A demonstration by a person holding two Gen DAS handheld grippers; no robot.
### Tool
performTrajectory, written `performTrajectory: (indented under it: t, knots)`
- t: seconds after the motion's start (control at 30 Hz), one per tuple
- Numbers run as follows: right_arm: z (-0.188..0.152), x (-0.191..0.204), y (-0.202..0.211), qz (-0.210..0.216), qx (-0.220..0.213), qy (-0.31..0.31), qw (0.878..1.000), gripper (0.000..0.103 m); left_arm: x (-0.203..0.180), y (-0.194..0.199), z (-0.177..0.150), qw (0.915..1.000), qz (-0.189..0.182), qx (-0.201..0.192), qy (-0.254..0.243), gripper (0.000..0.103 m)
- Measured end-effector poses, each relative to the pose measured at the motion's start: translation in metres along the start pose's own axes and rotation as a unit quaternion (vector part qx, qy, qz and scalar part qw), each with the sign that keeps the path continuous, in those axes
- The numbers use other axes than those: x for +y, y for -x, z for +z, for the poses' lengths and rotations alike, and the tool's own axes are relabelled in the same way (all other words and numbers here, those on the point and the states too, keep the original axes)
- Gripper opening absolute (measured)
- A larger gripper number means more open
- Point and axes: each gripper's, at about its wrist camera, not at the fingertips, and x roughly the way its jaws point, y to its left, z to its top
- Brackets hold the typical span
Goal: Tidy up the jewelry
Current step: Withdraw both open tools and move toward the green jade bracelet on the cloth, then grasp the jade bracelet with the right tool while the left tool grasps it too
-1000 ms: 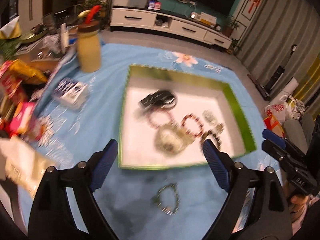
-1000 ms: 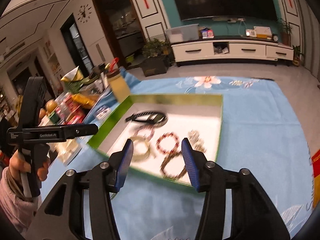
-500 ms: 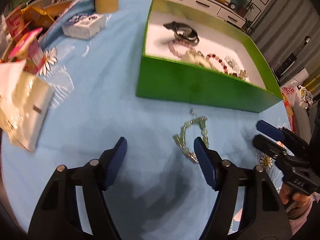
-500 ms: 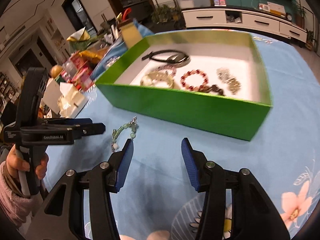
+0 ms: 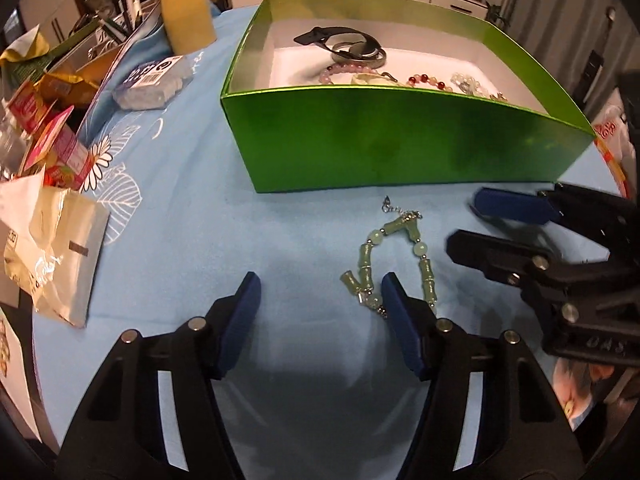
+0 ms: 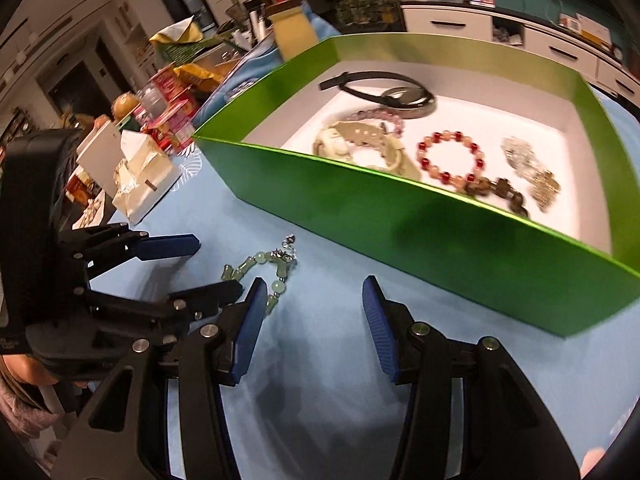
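Observation:
A pale green jade bracelet point(image 5: 396, 256) with a silver clasp lies on the blue cloth in front of the green box point(image 5: 400, 140). My left gripper point(image 5: 320, 286) hangs low over the cloth with its jaws closing. The bracelet's near end lies at its right fingertip and nothing is pressed between the pads. In the right wrist view the bracelet point(image 6: 260, 264) lies just left of my right gripper point(image 6: 314, 286), which is open over bare cloth. The left gripper point(image 6: 216, 266) comes in from the left there. The green box point(image 6: 400, 216) holds a watch, bead bracelets and silver pieces.
Snack packets point(image 5: 52, 148), a paper bag point(image 5: 52, 240), a tissue pack point(image 5: 154, 84) and a yellow jar point(image 5: 186, 20) crowd the cloth's left side. The right gripper point(image 5: 468, 220) reaches in from the right, close to the bracelet. A white cabinet point(image 6: 520, 28) stands behind the table.
Both grippers have sunk toward the cloth, so the box now shows its front wall. The left jaws have narrowed and the bracelet now lies at the left gripper's right fingertip.

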Motion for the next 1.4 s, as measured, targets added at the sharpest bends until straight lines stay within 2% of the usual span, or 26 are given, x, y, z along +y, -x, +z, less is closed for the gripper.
performTrajectory:
  t: [0.13, 0.33, 0.43, 0.5, 0.63, 0.9, 0.97, 1.03, 1.13, 1.27, 1.4]
  knots:
    - [0.006, 0.005, -0.01, 0.008, 0.008, 0.021, 1.0, 0.05, 0.005, 0.002, -0.001, 0.9999, -0.008, 0.0, -0.015, 0.055]
    - [0.016, 0.019, -0.024, 0.014, 0.016, 0.065, 0.998, 0.04, 0.006, 0.003, -0.003, 0.9994, -0.014, -0.003, -0.032, 0.054]
    - [0.019, 0.027, -0.029, 0.002, 0.017, 0.098, 0.995, 0.03, 0.007, 0.004, -0.005, 0.9992, -0.017, -0.005, -0.036, 0.053]
    - [0.019, 0.031, -0.032, -0.002, 0.021, 0.119, 0.993, 0.01, 0.007, 0.004, -0.006, 0.9991, -0.018, -0.007, -0.039, 0.053]
    - [0.014, 0.039, -0.031, -0.007, 0.022, 0.152, 0.988, 0.009, 0.008, 0.004, -0.008, 0.9989, -0.02, -0.011, -0.041, 0.053]
    - [-0.006, 0.031, -0.009, -0.018, 0.014, 0.119, 0.993, 0.006, 0.004, 0.004, -0.008, 0.9984, -0.021, -0.01, -0.051, 0.053]
    - [-0.011, 0.029, -0.004, -0.022, 0.005, 0.104, 0.994, 0.006, 0.0, 0.004, -0.008, 0.998, -0.02, -0.009, -0.06, 0.049]
    - [-0.015, 0.027, -0.002, -0.021, 0.001, 0.089, 0.996, 0.005, -0.006, 0.006, -0.009, 0.9972, -0.024, -0.007, -0.071, 0.031]
    - [-0.019, 0.026, -0.001, -0.015, -0.003, 0.076, 0.997, 0.003, -0.017, 0.009, -0.011, 0.9956, -0.034, -0.001, -0.088, 0.012]
    - [-0.021, 0.025, -0.001, -0.01, -0.007, 0.064, 0.998, 0.003, -0.012, 0.01, -0.015, 0.997, -0.052, -0.007, -0.057, 0.007]
    - [-0.024, 0.025, 0.0, -0.011, -0.009, 0.061, 0.998, 0.002, -0.004, 0.011, -0.018, 0.997, -0.071, -0.015, -0.025, 0.007]
